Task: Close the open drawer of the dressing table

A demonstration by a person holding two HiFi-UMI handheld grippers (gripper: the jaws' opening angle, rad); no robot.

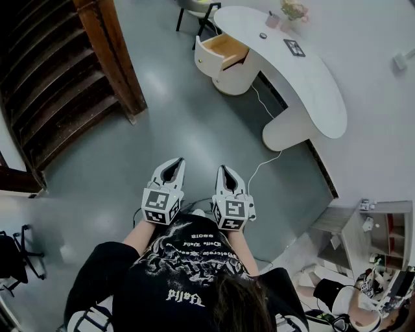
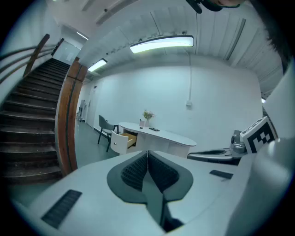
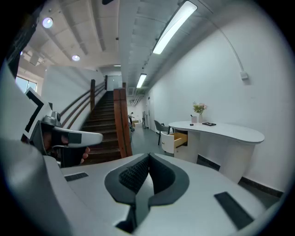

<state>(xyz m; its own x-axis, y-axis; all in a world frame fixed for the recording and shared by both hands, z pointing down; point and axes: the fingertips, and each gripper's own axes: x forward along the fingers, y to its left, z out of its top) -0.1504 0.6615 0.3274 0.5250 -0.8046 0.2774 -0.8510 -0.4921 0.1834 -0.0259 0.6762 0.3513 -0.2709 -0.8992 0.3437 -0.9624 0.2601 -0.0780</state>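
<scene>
A white curved dressing table (image 1: pixel 305 71) stands along the far right wall. Its drawer (image 1: pixel 220 52) is pulled out to the left, showing a wooden inside. The same drawer (image 2: pixel 123 141) shows far off in the left gripper view, and the drawer (image 3: pixel 177 140) also appears in the right gripper view. My left gripper (image 1: pixel 171 170) and right gripper (image 1: pixel 227 175) are held side by side close to my body, several steps short of the table. Both are shut with nothing between the pads. The left gripper (image 2: pixel 147 154) and right gripper (image 3: pixel 149 159) point toward the table.
A dark wooden staircase (image 1: pixel 58 84) with a brown post (image 1: pixel 117 58) rises at the left. A dark chair (image 1: pixel 198 16) stands beyond the drawer. A white cable (image 1: pixel 266 159) runs across the grey floor by the table's near end. Cluttered shelves (image 1: pixel 376 240) stand at the lower right.
</scene>
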